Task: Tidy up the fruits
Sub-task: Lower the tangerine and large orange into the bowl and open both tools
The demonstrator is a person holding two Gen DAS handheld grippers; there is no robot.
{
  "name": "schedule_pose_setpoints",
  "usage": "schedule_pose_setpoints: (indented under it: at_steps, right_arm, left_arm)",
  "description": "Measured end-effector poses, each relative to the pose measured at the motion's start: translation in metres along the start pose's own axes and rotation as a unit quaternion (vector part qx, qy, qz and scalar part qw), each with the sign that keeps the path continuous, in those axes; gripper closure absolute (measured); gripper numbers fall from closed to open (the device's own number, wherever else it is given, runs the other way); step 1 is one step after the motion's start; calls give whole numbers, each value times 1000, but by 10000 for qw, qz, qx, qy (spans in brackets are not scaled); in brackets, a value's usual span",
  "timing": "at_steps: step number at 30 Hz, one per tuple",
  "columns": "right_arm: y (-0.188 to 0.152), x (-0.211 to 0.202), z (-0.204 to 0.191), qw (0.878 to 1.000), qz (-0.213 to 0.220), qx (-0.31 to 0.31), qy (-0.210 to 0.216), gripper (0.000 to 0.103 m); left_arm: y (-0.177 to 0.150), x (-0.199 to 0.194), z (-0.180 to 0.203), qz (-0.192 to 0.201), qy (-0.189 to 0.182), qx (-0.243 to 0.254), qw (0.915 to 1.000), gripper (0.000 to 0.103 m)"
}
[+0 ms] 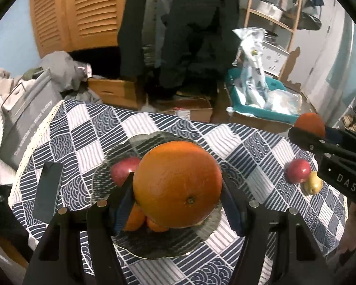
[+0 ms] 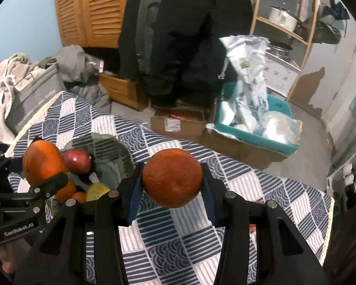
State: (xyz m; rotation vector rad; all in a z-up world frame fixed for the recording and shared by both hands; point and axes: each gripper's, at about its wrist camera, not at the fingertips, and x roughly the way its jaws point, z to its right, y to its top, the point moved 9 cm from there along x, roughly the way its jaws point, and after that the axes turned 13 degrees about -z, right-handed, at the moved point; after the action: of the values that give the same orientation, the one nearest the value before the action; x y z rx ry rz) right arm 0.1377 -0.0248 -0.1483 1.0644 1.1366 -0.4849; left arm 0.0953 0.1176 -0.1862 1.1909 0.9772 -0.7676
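Note:
My left gripper [image 1: 178, 185] is shut on a large orange [image 1: 175, 180], held above a glass plate [image 1: 154, 244]. On that plate lie a red apple [image 1: 123, 169] and small oranges [image 1: 138, 218], partly hidden by the held orange. My right gripper [image 2: 172, 182] is shut on a darker orange [image 2: 172, 177] over the checked tablecloth [image 2: 178, 232]. The right wrist view shows the left gripper [image 2: 45, 178] with its orange [image 2: 41, 163] over the plate [image 2: 111, 163], beside the plate's apple [image 2: 78, 161] and a yellow fruit [image 2: 98, 190]. A second red apple [image 1: 297, 171] and a yellow pear [image 1: 313, 186] lie on the cloth.
A dark flat object [image 1: 48, 190] lies on the cloth left of the plate. Past the table's far edge are cardboard boxes [image 2: 178, 121], a teal bin with bags [image 2: 256, 128], a grey box with clothes [image 1: 28, 118] and a wooden shelf [image 2: 284, 23].

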Motion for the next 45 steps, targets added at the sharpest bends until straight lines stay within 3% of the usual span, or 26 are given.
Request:
schedule_pose_setpoints:
  at_steps: [12, 16, 27, 45]
  right_arm:
    - [14, 36, -36, 9991, -243, -218, 254, 59]
    - [14, 54, -43, 9977, -404, -175, 513, 59]
    - [-4, 104, -66, 9922, -926, -318, 775, 59]
    - [-6, 119, -75, 9879, -1128, -263, 1030, 58]
  left_arm:
    - [-7, 36, -32, -345, 138, -299, 9989, 34]
    - [-10, 50, -39, -484, 130, -394, 9980, 34]
    - [-23, 82, -45, -873, 131, -508, 9948, 34]
    - [-32, 100, -44, -1260, 210, -427, 9909, 34]
